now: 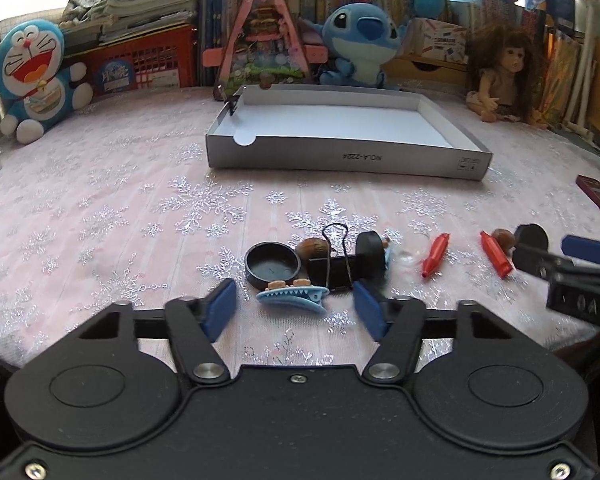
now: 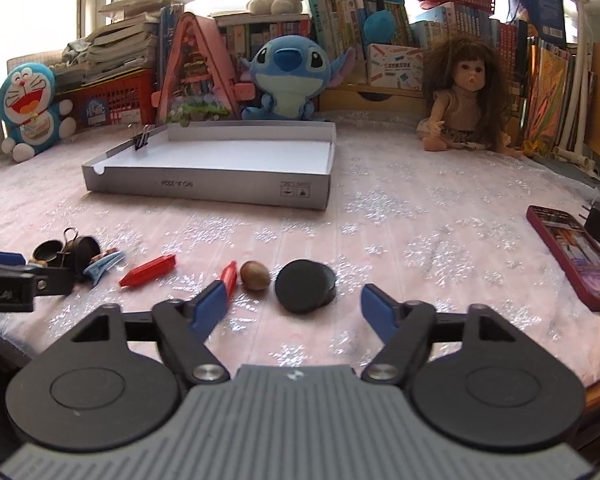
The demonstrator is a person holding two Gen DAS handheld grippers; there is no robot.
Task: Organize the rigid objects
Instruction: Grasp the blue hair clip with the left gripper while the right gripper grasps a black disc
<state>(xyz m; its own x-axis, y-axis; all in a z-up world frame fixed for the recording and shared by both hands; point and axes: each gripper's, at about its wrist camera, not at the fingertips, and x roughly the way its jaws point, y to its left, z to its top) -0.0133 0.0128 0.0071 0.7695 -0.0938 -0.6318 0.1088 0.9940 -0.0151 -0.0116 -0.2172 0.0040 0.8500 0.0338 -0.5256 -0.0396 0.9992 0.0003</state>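
On a table (image 1: 100,200) draped in a pink cloth with silver snowflakes, small rigid objects lie scattered along the near edge, with a shallow grey cardboard box lid (image 1: 340,156) with a white interior set well behind them. A small black binder clip (image 2: 141,141) is clamped upright on the lid's left wall.

Left tongs (image 1: 296,308): blue-padded fingers (image 1: 220,308) spread apart, holding nothing, poised just short of a tight cluster. The cluster comprises a light blue shark-shaped hair clip (image 1: 294,298) nearest the tongs, a round black plastic cap lying open side up (image 1: 272,266), a brown acorn-like nut (image 1: 314,248), a large black binder clip with wire handles (image 1: 334,268) and a black cylinder lying on its side (image 1: 370,250). To the right of the cluster lie two red plastic whistle-shaped pieces (image 1: 434,254) (image 1: 496,254), apart from each other.

Right tongs (image 2: 294,308): fingers likewise spread apart and empty. Between and just beyond them rests a flat black disc-shaped lid (image 2: 306,286), with a second brown nut (image 2: 255,275) just beside it on the left and one red piece (image 2: 229,278) near the left finger.

A phone in a dark red case (image 2: 576,256) lies at the table's right edge. Plush toys, a doll (image 2: 466,96) and shelved books line the back.
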